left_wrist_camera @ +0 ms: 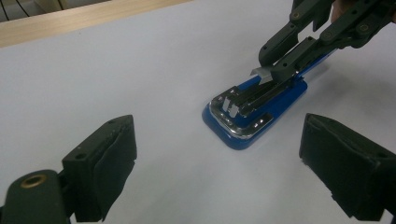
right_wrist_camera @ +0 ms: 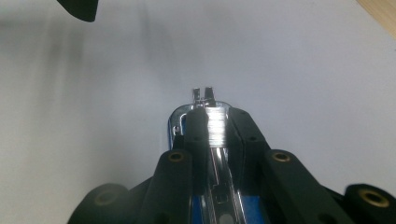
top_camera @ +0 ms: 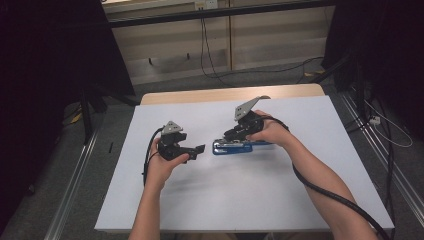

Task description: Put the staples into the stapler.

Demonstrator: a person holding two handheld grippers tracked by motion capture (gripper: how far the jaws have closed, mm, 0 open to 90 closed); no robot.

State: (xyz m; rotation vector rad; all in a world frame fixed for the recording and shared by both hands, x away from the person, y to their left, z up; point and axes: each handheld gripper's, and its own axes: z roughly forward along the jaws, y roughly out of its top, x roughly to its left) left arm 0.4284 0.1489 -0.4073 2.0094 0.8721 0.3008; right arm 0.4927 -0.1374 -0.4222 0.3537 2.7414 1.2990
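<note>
the high view is dim at its edges: the room around the white table [top_camera: 250, 200] sinks into near black, while the tabletop is evenly, softly lit from above. shadows under the hands are faint. the left gripper view is brighter and fairly sharp on the stapler [left_wrist_camera: 254, 112], whose chrome front glints; the near jaws are soft (slightly out of focus). the right gripper view is hazy, with a bright glare on the staple strip [right_wrist_camera: 215, 126], blurred black jaws in the foreground and grey falloff at left.

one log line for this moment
left gripper: open, empty | right gripper: shut on staple strip | stapler: open, flat on table
</note>
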